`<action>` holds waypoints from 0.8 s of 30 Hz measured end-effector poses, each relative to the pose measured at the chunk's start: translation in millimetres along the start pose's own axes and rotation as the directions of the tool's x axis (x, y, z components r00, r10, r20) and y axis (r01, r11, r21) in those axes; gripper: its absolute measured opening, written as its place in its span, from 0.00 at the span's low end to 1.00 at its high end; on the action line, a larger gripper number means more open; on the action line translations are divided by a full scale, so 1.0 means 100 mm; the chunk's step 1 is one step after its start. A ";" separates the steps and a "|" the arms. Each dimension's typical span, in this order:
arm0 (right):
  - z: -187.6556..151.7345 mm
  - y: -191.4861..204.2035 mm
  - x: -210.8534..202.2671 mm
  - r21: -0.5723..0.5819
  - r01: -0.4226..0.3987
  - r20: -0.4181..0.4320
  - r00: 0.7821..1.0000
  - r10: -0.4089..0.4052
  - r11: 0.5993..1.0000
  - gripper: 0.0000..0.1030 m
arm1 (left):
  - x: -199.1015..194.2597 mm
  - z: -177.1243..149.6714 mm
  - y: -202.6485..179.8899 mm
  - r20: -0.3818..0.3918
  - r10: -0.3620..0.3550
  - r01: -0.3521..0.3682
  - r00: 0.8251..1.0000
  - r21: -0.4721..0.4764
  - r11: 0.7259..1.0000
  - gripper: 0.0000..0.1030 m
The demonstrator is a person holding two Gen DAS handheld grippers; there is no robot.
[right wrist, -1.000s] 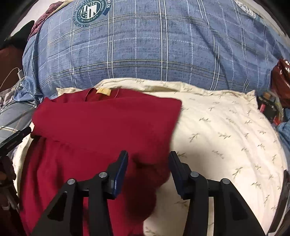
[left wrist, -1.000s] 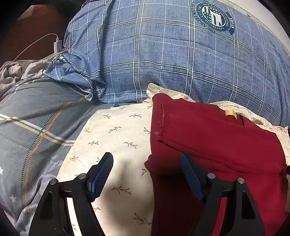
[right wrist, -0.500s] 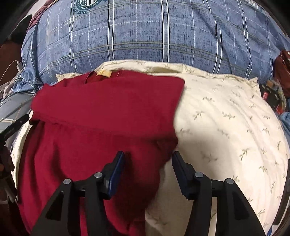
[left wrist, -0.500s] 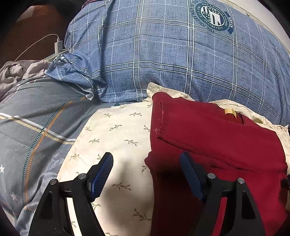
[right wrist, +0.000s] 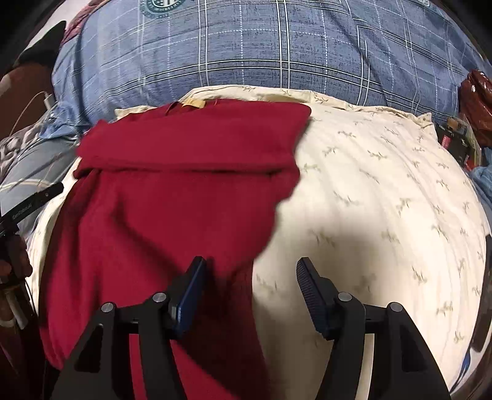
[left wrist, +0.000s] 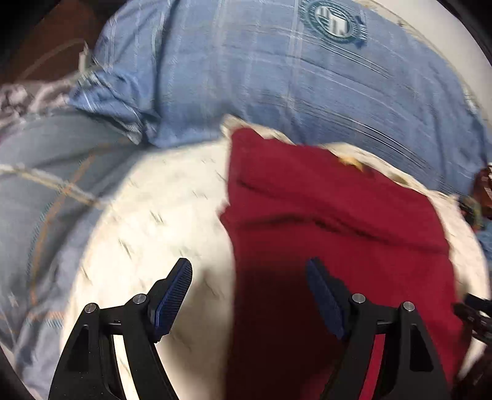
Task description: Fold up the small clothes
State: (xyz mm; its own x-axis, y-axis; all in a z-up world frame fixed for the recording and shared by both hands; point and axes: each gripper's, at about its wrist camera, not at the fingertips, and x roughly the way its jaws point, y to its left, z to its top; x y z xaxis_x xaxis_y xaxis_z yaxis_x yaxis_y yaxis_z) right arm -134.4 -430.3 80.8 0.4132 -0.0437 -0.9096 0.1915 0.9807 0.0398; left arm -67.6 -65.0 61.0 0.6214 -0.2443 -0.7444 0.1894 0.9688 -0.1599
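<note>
Red garment (right wrist: 172, 197) lies on cream leaf-print pillow (right wrist: 384, 197), top part folded over toward near side, tan label (right wrist: 193, 103) at far edge. Blue plaid pillow (right wrist: 276, 46) beyond.

Left gripper (left wrist: 249, 289): low above garment's left edge, jaws spread, holding nothing; view motion-blurred.

Right gripper (right wrist: 250, 284): low above garment's right edge, jaws spread, empty; left finger over red fabric, right finger over cream pillow.

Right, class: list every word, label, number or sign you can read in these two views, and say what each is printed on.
"GenRobot.AI" (small, best reading): on the black bar at the left edge of the right wrist view.
Round crest on the blue plaid pillow: ring lettering too small to read, and blurred in the left wrist view.
Tan tag on the red garment: no legible text.
</note>
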 end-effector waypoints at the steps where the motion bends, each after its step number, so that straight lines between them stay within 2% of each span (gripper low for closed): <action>1: -0.06 -0.01 -0.05 0.002 -0.011 0.004 1.000 0.011 1.000 0.66 | -0.05 -0.05 0.02 -0.020 -0.031 0.031 0.999 -0.014 0.999 0.74; 3: -0.19 -0.08 -0.16 0.017 -0.039 0.008 0.999 0.039 0.999 0.67 | -0.22 -0.18 0.11 -0.032 -0.073 0.071 0.997 -0.052 0.996 0.74; 6: -0.33 -0.17 -0.27 0.046 -0.096 0.009 0.995 0.096 0.994 0.68 | -0.42 -0.37 0.24 -0.049 -0.064 0.060 0.997 -0.076 0.995 0.74; 10: -0.51 -0.25 -0.36 0.073 -0.179 -0.007 0.984 0.180 0.981 0.70 | -0.66 -0.69 0.29 -0.095 -0.050 0.046 0.994 -0.042 0.998 0.74; 14: -0.69 -0.22 -0.39 0.033 -0.204 -0.050 0.977 0.206 0.978 0.70 | -0.86 -0.97 0.24 -0.140 -0.030 0.033 0.990 0.022 0.999 0.74; 17: -0.82 -0.22 -0.38 0.048 -0.256 -0.082 0.962 0.259 0.965 0.70 | -0.93 -1.14 0.24 -0.185 -0.035 0.039 0.982 0.018 0.999 0.74; 20: -0.94 -0.21 -0.37 0.041 -0.269 -0.096 0.957 0.272 0.962 0.69 | -0.89 -1.20 0.22 -0.221 -0.054 0.053 0.974 -0.011 0.999 0.73; 22: -1.00 -0.20 -0.40 0.032 -0.278 -0.086 0.956 0.280 0.960 0.69 | -0.88 -1.20 0.18 -0.218 -0.052 0.051 0.975 -0.010 0.999 0.72; 24: -1.03 -0.21 -0.42 0.033 -0.294 -0.079 0.952 0.295 0.955 0.69 | -0.87 -1.17 0.12 -0.223 -0.077 0.079 0.972 0.000 0.997 0.71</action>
State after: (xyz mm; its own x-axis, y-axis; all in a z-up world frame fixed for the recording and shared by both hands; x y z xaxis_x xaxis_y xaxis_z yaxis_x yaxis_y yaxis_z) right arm -247.8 -429.8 76.0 0.3794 0.2632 -0.8870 0.0908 0.9435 0.3188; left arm -208.6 -27.3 47.6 0.4198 -0.3027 -0.8556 0.2381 0.9464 -0.2181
